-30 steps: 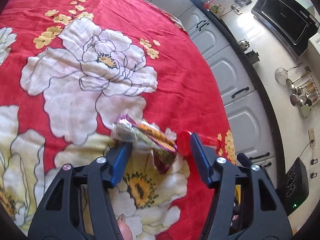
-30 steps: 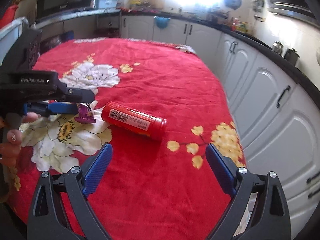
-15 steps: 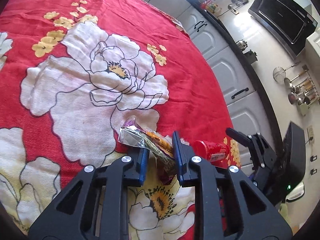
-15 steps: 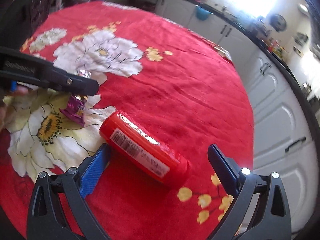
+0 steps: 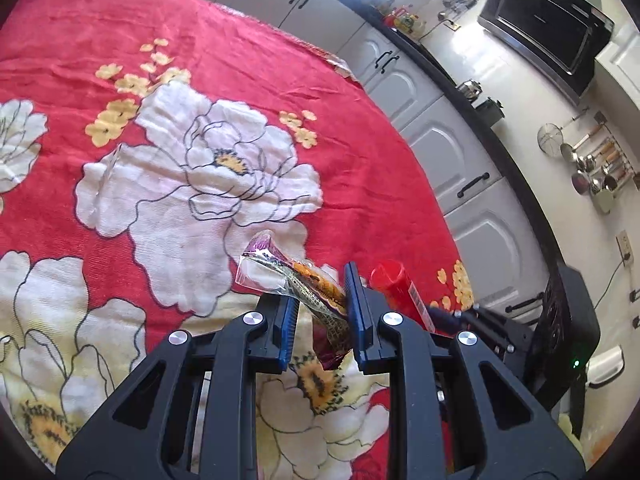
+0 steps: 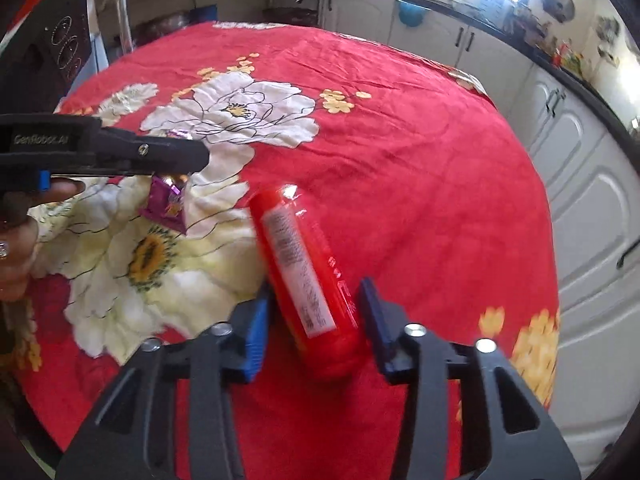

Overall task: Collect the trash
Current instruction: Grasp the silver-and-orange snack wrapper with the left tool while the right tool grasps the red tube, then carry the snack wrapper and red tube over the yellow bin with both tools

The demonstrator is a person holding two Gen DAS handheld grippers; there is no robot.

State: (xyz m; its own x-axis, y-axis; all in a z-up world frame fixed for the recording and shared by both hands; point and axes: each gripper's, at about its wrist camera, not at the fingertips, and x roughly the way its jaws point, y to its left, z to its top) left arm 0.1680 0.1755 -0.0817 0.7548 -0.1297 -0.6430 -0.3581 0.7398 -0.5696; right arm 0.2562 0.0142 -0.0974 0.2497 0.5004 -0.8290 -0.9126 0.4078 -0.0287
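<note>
My left gripper (image 5: 322, 312) is shut on a crumpled purple and orange snack wrapper (image 5: 296, 280) and holds it just above the red flowered tablecloth (image 5: 240, 60). The wrapper also shows in the right wrist view (image 6: 168, 200), hanging under the left gripper (image 6: 192, 156). A red cylindrical can (image 6: 308, 276) with a white label lies on its side between the fingers of my right gripper (image 6: 312, 320). The blue pads stand close on both sides of the can; the image is blurred and contact is not clear. The can's end shows in the left wrist view (image 5: 392, 284).
The table is round, covered by the red cloth with white and yellow flowers (image 6: 240, 112). White kitchen cabinets (image 5: 460, 152) under a dark counter curve around its far and right sides. A black appliance (image 6: 52, 56) stands at the left edge.
My left gripper closed on the wrapper and lifted it slightly. My right gripper moved forward over the can and narrowed around it; the can turned to point away from me.
</note>
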